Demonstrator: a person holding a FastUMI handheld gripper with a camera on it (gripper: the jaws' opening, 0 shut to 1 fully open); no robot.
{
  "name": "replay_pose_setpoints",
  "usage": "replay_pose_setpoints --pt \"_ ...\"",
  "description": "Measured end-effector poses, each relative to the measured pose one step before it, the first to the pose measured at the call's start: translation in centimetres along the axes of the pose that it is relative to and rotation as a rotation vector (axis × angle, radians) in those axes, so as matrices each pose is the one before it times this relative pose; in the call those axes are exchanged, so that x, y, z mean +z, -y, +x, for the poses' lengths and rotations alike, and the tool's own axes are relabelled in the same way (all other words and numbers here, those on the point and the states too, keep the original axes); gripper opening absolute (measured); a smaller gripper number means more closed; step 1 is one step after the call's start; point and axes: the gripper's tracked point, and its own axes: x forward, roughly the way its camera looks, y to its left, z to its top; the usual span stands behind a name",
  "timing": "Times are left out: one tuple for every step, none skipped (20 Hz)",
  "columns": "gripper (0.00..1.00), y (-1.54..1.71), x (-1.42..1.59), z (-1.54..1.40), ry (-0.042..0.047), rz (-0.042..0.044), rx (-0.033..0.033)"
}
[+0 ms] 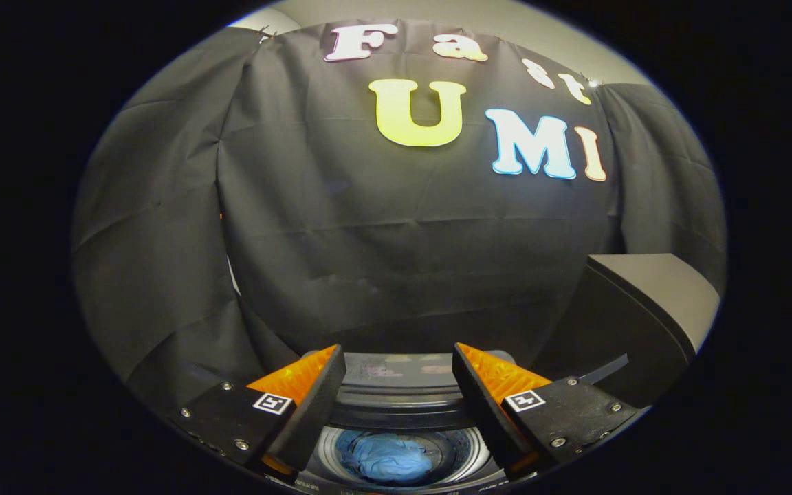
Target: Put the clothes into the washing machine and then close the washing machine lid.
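Below, between and beyond widely spread gripper [399, 402] fingers holding nothing: blue clothes [388, 458] bundled inside the washing machine [403, 405] drum. Off to the right, raised and leaning away: the dark lid [633, 313], not yet closed. Likely hazards from here: a finger catching the drum rim while reaching, or the lid slipping and slamming down.

Dim booth, lit softly from above. Fisheye bends the edges strongly. The black cloth wall [403, 240] swallows light; the washing machine drum [396, 454] glows faintly bluish. Focus is fairly sharp throughout.
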Motion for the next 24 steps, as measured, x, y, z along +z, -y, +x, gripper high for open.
replay_pose_setpoints --pt "0.96 0.174 -1.412 -0.734 -0.01128 -0.00805 -0.00931" --pt "0.97 0.182 -1.211 -0.687 -0.00957 -0.00582 -0.00282" --pt "0.97 0.053 -1.103 -0.608 -0.0054 -0.00368 -0.00166" --pt "0.97 -0.02 -1.083 -0.586 -0.00604 -0.00301 -0.00168" --pt "0.96 -0.007 -1.106 -0.522 -0.01017 -0.0023 -0.00015" --pt "0.96 0.01 -0.892 -0.431 -0.00877 -0.00306 -0.0041" --pt "0.97 -0.103 -0.739 -0.364 -0.00645 -0.0031 0.00176" --pt "0.96 -0.105 -0.358 -0.234 -0.00226 -0.00316 0.00283" --pt "0.96 -0.173 -0.166 -0.235 0.00362 -0.00523 0.00231" --pt "0.97 -0.05 -0.097 -0.211 0.00675 -0.00698 -0.0002" --pt "0.97 -0.037 0.054 -0.28 0.00733 -0.00613 -0.00033" --pt "0.97 -0.079 0.043 -0.133 0.00876 -0.00393 0.0031" --pt "0.97 -0.121 0.152 -0.242 0.01122 -0.00277 0.0058" --pt "0.97 -0.075 0.175 -0.385 0.01471 -0.00362 0.00529" --pt "0.97 0.028 0.289 -0.601 0.01872 -0.00542 0.00203" --pt "0.98 0.139 0.154 -0.609 0.01934 -0.00599 0.00106" --pt "0.98 0.279 0.239 -0.774 0.01987 -0.00142 -0.00093" --pt "0.98 0.472 0.337 -0.925 0.02223 0.006 0.00055" --pt "0.98 0.558 0.393 -1.041 0.01929 0.01043 0.00167" --pt "0.98 0.699 0.276 -1.314 0.01914 0.00799 -0.00106" --pt "0.98 0.966 0.536 -1.47 0.01933 0.00832 0.00073" --pt "0.98 0.98 0.574 -1.857 0.01911 0.0108 0.00113" --pt "0.98 1.223 0.326 -2.065 0.01932 0.00652 0.00496" --pt "0.98 1.282 0.596 -1.942 0.0197 0.00602 0.00142"
